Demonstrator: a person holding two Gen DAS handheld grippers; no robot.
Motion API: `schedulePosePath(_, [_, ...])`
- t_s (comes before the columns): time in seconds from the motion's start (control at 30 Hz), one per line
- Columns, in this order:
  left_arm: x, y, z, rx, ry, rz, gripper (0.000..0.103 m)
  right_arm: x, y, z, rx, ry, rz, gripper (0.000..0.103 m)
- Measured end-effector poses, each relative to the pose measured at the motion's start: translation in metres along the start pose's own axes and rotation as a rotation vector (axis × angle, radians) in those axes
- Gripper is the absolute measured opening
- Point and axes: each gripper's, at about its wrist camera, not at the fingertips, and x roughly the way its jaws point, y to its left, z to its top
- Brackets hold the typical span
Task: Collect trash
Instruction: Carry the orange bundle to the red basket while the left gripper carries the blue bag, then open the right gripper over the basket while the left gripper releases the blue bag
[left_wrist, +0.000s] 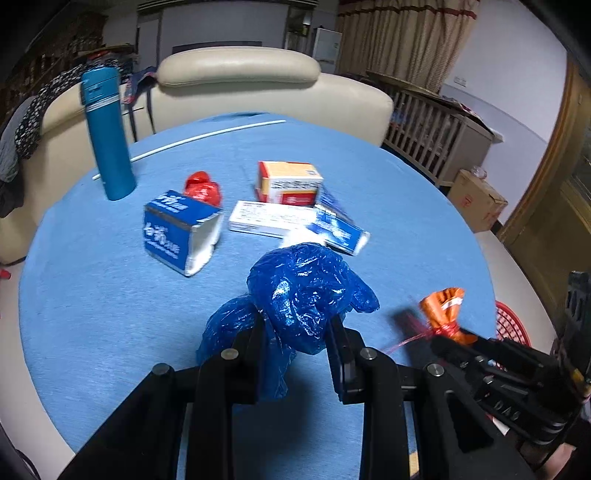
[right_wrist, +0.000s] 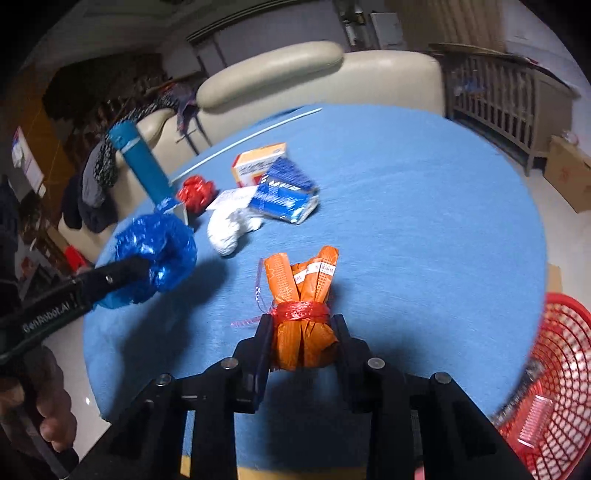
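Observation:
My left gripper (left_wrist: 297, 325) is shut on a crumpled blue plastic bag (left_wrist: 306, 291), held above the round blue table (left_wrist: 110, 314). In the right wrist view that same blue bag (right_wrist: 155, 254) hangs at the left in the left gripper's fingers. My right gripper (right_wrist: 303, 325) is shut on an orange bundle of packets tied with red string (right_wrist: 304, 295). The orange bundle (left_wrist: 443, 310) also shows at the right of the left wrist view. A red mesh basket (right_wrist: 554, 369) stands past the table's right edge.
On the table lie a blue carton (left_wrist: 181, 232), a red crumpled bag (left_wrist: 202, 188), an orange-white box (left_wrist: 288, 182), flat medicine boxes (left_wrist: 295, 221), white crumpled paper (right_wrist: 229, 225), a tall teal flask (left_wrist: 107, 136) and a white rod (left_wrist: 192, 140). A cream sofa (left_wrist: 236, 85) stands behind.

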Motion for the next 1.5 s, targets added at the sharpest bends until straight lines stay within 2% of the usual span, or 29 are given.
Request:
schedulePosePath(0.3, [-0.004,-0.042,-0.007,0.088,0.004,-0.065,0.029,-0.056,-0.054,-0.020,0.125,-0.076,-0.094,0.033])
schedulePosePath(0.57, [-0.004,-0.077,-0.010,0.160,0.008,-0.116,0.029,-0.102,-0.109,-0.041,0.232,-0.127,-0.220,0.033])
schedulePosePath(0.9, [-0.009,-0.130,-0.012,0.263,0.001,-0.193,0.029,-0.136,-0.153,-0.061,0.313,-0.159,-0.313,0.033])
schedulePosePath(1.13, [-0.011,-0.166,-0.008,0.331,-0.007,-0.257,0.029,-0.148,-0.172,-0.076,0.370,-0.156,-0.355,0.033])
schedulePosePath(1.4, [-0.009,-0.198,-0.005,0.385,-0.012,-0.313,0.029,-0.142,-0.185,-0.086,0.409,-0.110,-0.365,0.034])
schedulePosePath(1.5, [-0.009,-0.207,-0.005,0.403,-0.014,-0.326,0.029,-0.134,-0.188,-0.089,0.416,-0.063,-0.358,0.036])
